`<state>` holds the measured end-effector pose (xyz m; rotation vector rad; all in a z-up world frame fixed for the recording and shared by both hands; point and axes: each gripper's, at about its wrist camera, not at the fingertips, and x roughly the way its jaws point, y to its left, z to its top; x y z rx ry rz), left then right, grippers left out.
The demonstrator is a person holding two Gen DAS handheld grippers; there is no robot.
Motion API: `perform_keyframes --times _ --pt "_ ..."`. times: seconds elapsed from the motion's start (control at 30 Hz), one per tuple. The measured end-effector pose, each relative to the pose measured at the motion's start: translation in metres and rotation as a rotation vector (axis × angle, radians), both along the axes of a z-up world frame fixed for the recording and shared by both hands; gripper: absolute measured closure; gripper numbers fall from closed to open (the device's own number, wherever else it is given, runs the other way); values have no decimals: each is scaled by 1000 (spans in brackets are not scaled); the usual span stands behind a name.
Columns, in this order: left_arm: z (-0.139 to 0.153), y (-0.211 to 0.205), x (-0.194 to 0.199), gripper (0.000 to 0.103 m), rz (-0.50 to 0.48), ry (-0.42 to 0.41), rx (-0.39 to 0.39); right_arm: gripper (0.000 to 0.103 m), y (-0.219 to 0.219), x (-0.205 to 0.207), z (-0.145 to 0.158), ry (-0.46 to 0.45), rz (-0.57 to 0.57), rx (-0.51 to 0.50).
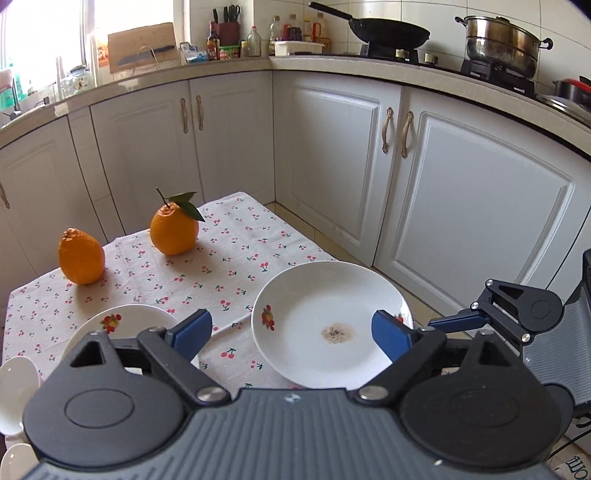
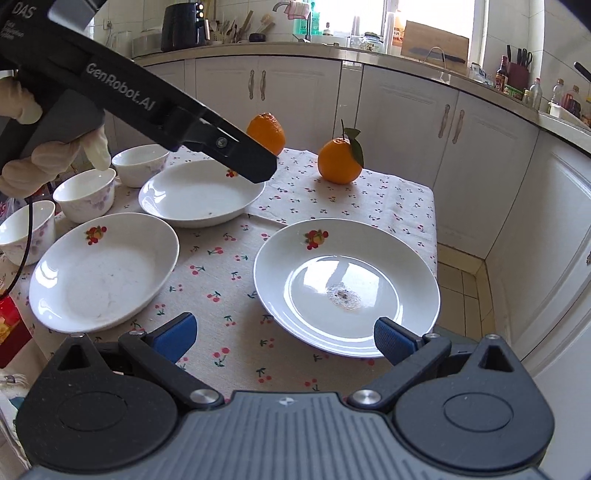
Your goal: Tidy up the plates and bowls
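Note:
A white plate [image 2: 347, 280] with a patch of crumbs lies at the table's right front; the left wrist view shows the same plate [image 1: 328, 325]. My right gripper [image 2: 284, 338] hovers open just before its near rim, nothing between the blue pads. Two more fruit-print plates sit to the left, one in front [image 2: 103, 273] and one behind [image 2: 199, 195]. Three small white bowls [image 2: 85, 194] line the left edge. My left gripper [image 1: 291, 334] is open and empty above the table. In the right wrist view its black fingers [image 2: 255, 166] hang over the back plate, held by a gloved hand [image 2: 55, 158].
Two oranges [image 2: 266, 133] [image 2: 340, 158] stand at the far side of the cherry-print tablecloth [image 2: 236, 258]. White kitchen cabinets [image 1: 332, 155] wrap around behind, with a wok [image 1: 388, 31] and a steel pot [image 1: 502, 44] on the counter. The table's right edge drops to a tiled floor [image 2: 461, 288].

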<state>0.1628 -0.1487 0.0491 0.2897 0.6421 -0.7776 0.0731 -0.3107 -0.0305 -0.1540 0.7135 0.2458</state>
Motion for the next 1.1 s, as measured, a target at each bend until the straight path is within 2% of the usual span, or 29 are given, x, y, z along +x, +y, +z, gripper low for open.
perform_keyframes --times 0.2,0.33,0.5,0.63,0.83,0.97,1.1 --pt "-5 33 -36 7 59 -119 -19 0 22 -13 -5 -23 21 -38" --pt "-17 54 -56 3 99 -124 -41 0 30 -17 -6 -14 29 0" --pt "-32 82 -82 2 183 -175 -45 0 39 -24 -8 -24 5 22" --pt "-49 101 -96 2 226 -133 -47 0 44 -26 -13 -5 2 53" --pt "-71 127 -115 2 291 -96 -8 0 53 -26 -16 5 9 75" --pt "-83 142 -123 2 301 -75 25 0 59 -25 -17 11 8 75" --pt "-98 151 -125 2 292 -14 38 0 64 -22 -18 17 2 52"
